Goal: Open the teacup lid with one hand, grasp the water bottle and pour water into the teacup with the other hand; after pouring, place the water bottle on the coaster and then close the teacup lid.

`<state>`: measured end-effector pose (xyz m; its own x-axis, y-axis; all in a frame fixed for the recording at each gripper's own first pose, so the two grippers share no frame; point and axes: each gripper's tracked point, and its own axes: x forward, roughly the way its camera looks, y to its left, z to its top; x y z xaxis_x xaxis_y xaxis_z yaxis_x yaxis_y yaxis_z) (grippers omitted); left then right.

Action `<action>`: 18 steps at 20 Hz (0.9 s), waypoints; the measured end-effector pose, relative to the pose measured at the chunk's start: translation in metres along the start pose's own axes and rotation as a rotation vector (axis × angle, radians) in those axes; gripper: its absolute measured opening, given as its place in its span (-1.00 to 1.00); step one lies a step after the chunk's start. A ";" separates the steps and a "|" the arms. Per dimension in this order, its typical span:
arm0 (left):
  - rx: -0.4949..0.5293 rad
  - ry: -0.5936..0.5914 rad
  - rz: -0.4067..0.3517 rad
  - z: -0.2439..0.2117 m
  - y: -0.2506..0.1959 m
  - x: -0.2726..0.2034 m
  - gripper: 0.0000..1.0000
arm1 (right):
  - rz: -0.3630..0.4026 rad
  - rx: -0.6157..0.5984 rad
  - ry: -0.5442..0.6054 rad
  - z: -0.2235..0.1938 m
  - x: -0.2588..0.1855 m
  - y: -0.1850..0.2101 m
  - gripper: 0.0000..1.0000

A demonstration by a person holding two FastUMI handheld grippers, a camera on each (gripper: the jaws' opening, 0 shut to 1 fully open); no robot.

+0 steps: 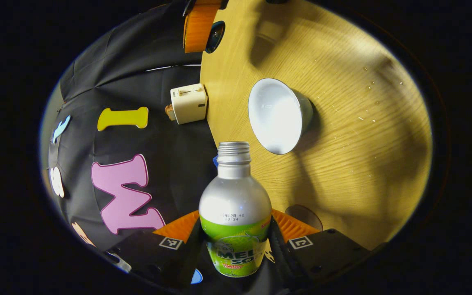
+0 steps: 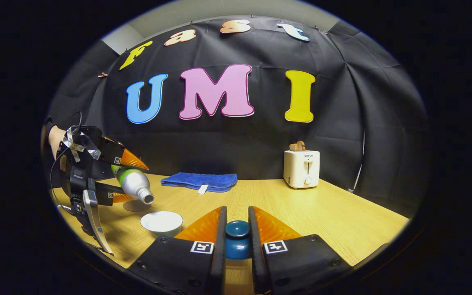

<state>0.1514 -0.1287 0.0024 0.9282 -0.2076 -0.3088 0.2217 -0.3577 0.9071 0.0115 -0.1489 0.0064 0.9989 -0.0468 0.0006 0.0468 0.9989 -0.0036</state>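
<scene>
The black cloth wall (image 2: pixel 236 139) backs the booth, with a strip of pale grey room wall (image 2: pixel 228 10) above its top edge and folds running down its right side. In front of it lies the table (image 2: pixel 334 213), light wood with a clear grain; in the left gripper view the table is turned on end by the tilt of the camera, and small water drops (image 1: pixel 367 86) speckle it beyond the cup.

On the table, far ahead of the right jaws and a little left, a blue towel (image 2: pixel 200 181) lies folded by the wall with a white tag at its front edge. Far ahead and to the right stands a cream toaster (image 2: pixel 301 168) with toast poking out (its lever faces the camera).

The left gripper (image 2: pixel 131 180) shows at the left of the right gripper view, held by a hand (image 2: pixel 55 139); in its own view its fingers (image 1: pixel 289 227) press on both sides of the bottle (image 1: pixel 236 213), so the jaws are clamped on it. The bottle is silver with a green label, uncapped, tipped so its mouth points down toward the cup (image 2: pixel 162 223). The cup, white and lidless, stands on the table just below and ahead of the bottle mouth, apart from it; whether water is flowing I cannot tell. A round coaster (image 1: pixel 304 216) sits on the table just right of the left jaws.

The right gripper (image 2: pixel 237 229) has its jaws closed on the dark blue lid (image 2: pixel 237 239), gripped by its knob between both fingers and held above the table, right of the cup.
</scene>
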 end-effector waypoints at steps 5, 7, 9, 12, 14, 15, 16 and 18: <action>0.065 0.008 -0.009 0.000 0.003 -0.001 0.58 | -0.001 0.002 0.001 0.000 0.000 0.001 -0.41; 0.091 0.012 -0.014 -0.001 0.003 -0.002 0.58 | -0.001 0.002 0.001 0.001 0.000 0.001 -0.41; 0.105 0.014 -0.017 -0.001 0.004 -0.001 0.58 | -0.001 0.003 0.002 0.001 0.000 0.001 -0.40; 0.126 0.017 -0.022 -0.002 0.007 0.001 0.58 | -0.002 0.004 0.002 0.001 -0.001 0.002 -0.30; 0.144 0.022 -0.026 -0.002 0.009 -0.001 0.58 | -0.002 0.004 0.002 0.001 -0.001 0.002 -0.40; 0.152 0.023 -0.027 -0.002 0.009 0.000 0.58 | -0.002 0.004 0.002 0.001 -0.001 0.002 -0.41; 0.161 0.024 -0.029 -0.002 0.010 -0.001 0.58 | -0.002 0.004 0.002 0.001 -0.001 0.002 -0.40; 0.182 0.025 -0.035 -0.002 0.011 -0.001 0.58 | -0.003 0.005 0.002 0.001 -0.001 0.003 -0.40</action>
<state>0.1531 -0.1308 0.0135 0.9285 -0.1699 -0.3301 0.1986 -0.5241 0.8282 0.0107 -0.1459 0.0071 0.9988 -0.0494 -0.0014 0.0494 0.9988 0.0011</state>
